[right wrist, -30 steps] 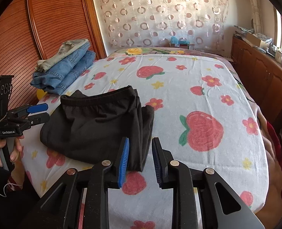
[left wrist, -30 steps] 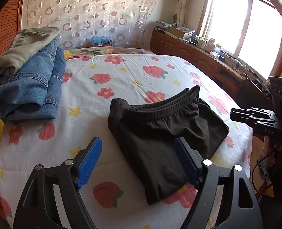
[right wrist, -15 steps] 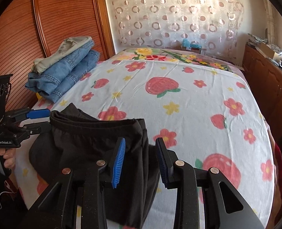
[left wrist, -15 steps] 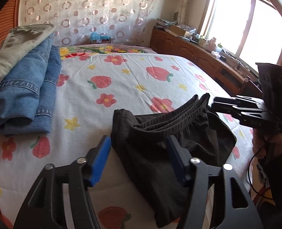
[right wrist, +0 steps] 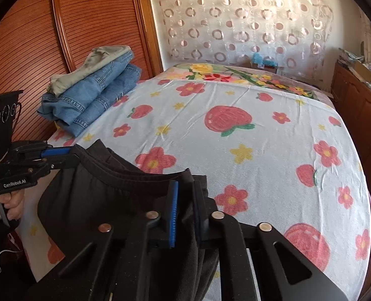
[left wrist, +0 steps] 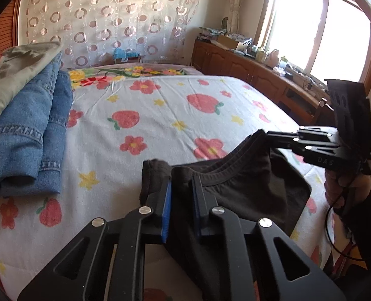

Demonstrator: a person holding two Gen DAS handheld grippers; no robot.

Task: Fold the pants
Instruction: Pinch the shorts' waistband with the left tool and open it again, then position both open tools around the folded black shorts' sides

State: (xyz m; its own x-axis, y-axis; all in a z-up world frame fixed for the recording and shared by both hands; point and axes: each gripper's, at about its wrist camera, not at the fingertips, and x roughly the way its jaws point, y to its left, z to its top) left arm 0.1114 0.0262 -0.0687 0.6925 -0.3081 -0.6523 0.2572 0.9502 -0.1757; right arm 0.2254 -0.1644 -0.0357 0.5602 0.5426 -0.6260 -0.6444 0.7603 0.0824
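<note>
A: Left wrist view. One pair of black pants (left wrist: 238,190) lies folded at the near edge of the bed (left wrist: 160,115), waistband raised. The left gripper (left wrist: 181,188) is clamped on one waistband corner; its jaws have just been closing, cloth between them.

B: Right wrist view. The same single pair, black pants (right wrist: 105,195). The right gripper (right wrist: 185,190) is clamped on the opposite waistband corner, its jaws also just closed onto fabric. Two grippers in all, one per hand; the left gripper (right wrist: 60,156) appears at the left edge, the hand (right wrist: 10,203) below it.

A: Beyond the pants: one stack of folded clothes (left wrist: 22,130) at the far left of the bed, holding two blue denim pieces with one olive piece on top.

B: Surface: one white sheet (right wrist: 248,135) printed with strawberries, flowers and stars, with a differently patterned floral cover at the far end.

A: Room: one sheer curtain with ring pattern (left wrist: 115,17), one bright window (left wrist: 323,32), one long wooden cabinet (left wrist: 248,72) carrying small clutter.

B: One slatted wooden panel (right wrist: 72,22) stands behind the stack.
</note>
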